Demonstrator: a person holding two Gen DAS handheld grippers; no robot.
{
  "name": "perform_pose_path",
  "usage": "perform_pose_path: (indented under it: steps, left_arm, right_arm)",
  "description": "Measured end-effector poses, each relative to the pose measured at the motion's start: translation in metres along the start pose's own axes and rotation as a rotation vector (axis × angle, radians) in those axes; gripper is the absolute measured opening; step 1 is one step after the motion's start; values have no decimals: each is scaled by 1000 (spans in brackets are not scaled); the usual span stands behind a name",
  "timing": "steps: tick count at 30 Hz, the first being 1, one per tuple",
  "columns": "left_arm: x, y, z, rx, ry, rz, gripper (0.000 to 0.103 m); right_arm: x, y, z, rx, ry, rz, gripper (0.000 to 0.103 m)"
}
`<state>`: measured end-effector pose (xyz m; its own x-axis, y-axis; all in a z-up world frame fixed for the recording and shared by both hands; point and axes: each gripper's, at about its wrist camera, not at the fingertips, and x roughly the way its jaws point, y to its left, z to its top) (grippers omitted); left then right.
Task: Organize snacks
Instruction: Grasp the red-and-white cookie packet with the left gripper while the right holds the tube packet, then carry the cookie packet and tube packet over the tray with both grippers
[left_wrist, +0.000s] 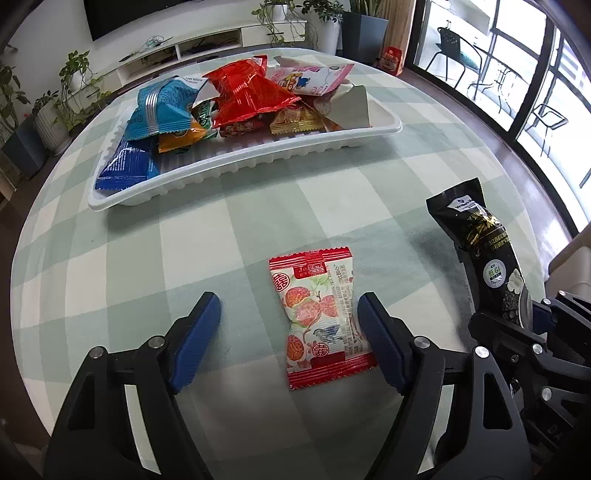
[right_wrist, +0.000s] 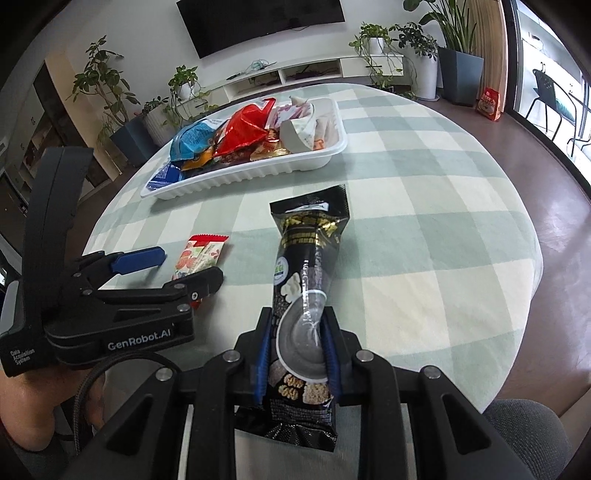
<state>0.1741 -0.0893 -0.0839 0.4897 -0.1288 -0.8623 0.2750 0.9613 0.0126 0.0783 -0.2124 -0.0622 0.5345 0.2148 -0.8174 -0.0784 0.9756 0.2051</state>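
Two packets remain outside the white tray (left_wrist: 258, 162): black sachet (right_wrist: 306, 295), centre frame, clamped in right gripper (right_wrist: 295, 354); red-and-white packet (left_wrist: 321, 317), lower centre on the cloth, between left gripper's (left_wrist: 288, 314) open, unpressing jaws; tray, upper left, already piled; likely near completion.

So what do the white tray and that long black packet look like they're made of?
White tray: looks like thin moulded plastic, semi-glossy, judging by its ribbed walls and rolled rim. Black packet: glossy printed plastic or foil film, going by its sheen, wrinkles and crimped end seals.
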Motion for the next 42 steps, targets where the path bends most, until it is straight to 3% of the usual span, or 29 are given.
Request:
perform_pose_path:
  steps: [9,22,31,42]
  left_arm:
    - [-4,-14,0,77,-1,-76,34]
    - [-32,17,-20,-28,-60,-199,31]
    - [-67,62,-25,-128,-139,-217,31]
    - [-109,95,9,-144,-264,-223,31]
  right_arm:
    - [-5,-2,-5,-4,5,-9,27]
    - [-16,-4,-4,17,-25,40,27]
    - [-30,-18,2,49,-50,23,27]
    - [-65,-50,39,103,-128,-30,27]
